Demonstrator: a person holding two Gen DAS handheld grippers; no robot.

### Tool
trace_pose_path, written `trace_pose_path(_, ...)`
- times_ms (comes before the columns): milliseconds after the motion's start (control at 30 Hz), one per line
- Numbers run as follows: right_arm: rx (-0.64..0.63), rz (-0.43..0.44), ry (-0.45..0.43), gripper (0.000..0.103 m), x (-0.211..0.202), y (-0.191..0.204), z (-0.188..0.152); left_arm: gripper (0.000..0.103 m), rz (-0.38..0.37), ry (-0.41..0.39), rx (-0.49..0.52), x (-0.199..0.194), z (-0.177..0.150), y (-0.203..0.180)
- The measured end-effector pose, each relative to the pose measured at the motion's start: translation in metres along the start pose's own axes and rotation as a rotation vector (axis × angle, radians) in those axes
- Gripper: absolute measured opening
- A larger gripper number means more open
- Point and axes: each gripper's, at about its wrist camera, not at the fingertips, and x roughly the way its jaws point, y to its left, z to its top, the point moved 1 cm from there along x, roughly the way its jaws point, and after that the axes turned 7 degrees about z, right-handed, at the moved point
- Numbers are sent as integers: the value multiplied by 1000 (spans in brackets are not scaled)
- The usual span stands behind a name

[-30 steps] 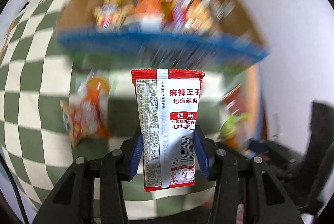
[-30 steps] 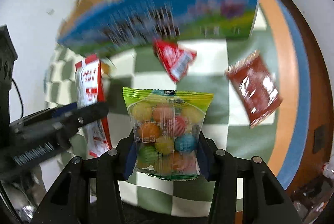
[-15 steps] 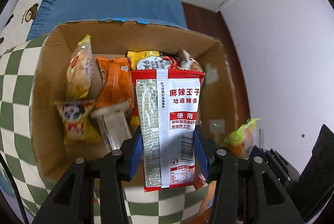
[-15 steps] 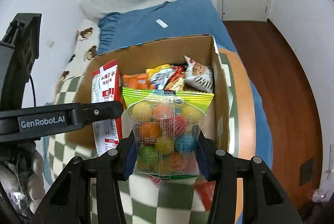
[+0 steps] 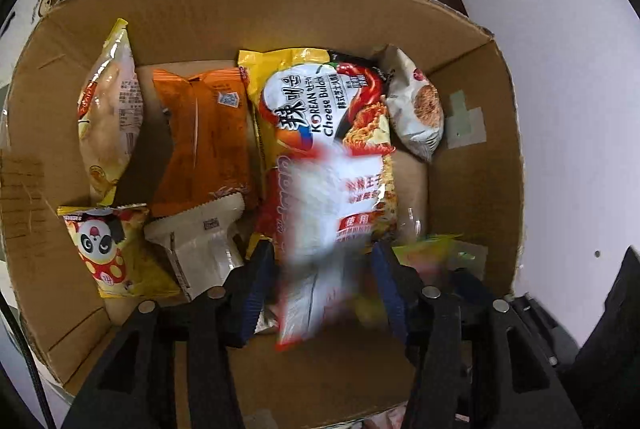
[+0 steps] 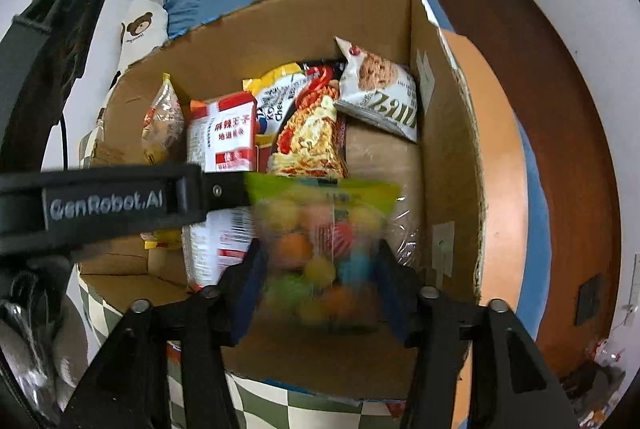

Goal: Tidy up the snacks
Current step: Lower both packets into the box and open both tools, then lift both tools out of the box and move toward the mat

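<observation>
Left gripper (image 5: 324,281) fingers were spread, the red-white packet (image 5: 332,229) dropping blurred into the box (image 5: 476,189). Right gripper (image 6: 320,281) fingers likewise wide around the blurred candy bag (image 6: 320,241). Both light, crinkly, slippery; best pinched at sealed edges.

Both wrist views look steeply down, from close above, into the open brown cardboard box (image 5: 476,157) (image 6: 448,157). They share its interior, including the yellow Korean cheese noodle packet (image 5: 320,101) (image 6: 304,125); the right view sits further right, showing floor at frame right.
</observation>
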Motion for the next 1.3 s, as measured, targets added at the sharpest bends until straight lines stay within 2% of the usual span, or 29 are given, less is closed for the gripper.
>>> trace_pose_path(33, -4, -4, 3, 70, 1, 0, 2, 72, -1, -1, 2, 1, -1, 0)
trace_pose_path(67, -7, -9, 11, 79, 2, 1, 3, 78, 1, 1, 2, 1, -1, 1)
trace_pose_path(100, -5, -9, 14, 82, 2, 1, 3, 84, 3, -2, 1, 2, 0, 2)
trace_pose_path(200, -6, -23, 21, 85, 5, 4, 4, 87, 24, -26, 5, -5, -3, 4)
trace_pose_path(267, 2, -26, 26, 95, 5, 4, 0, 89, 43, -51, 5, -11, -5, 7)
trace_pose_path(333, 8, -35, 25, 95, 5, 6, -2, 98, 73, -79, 10, -17, -7, 11)
trace_pose_path(467, 6, -57, 15, 96, 3, 6, -5, 99, 136, -141, 26, -30, -13, 19)
trace_pose_path(1000, -13, -107, -84, 97, -20, 17, -26, 99, 240, -296, -21, -58, -60, 64)
trace_pose_path(1300, -82, -135, -218, 97, -65, 40, -52, 99, 281, -484, -18, -103, -110, 63)
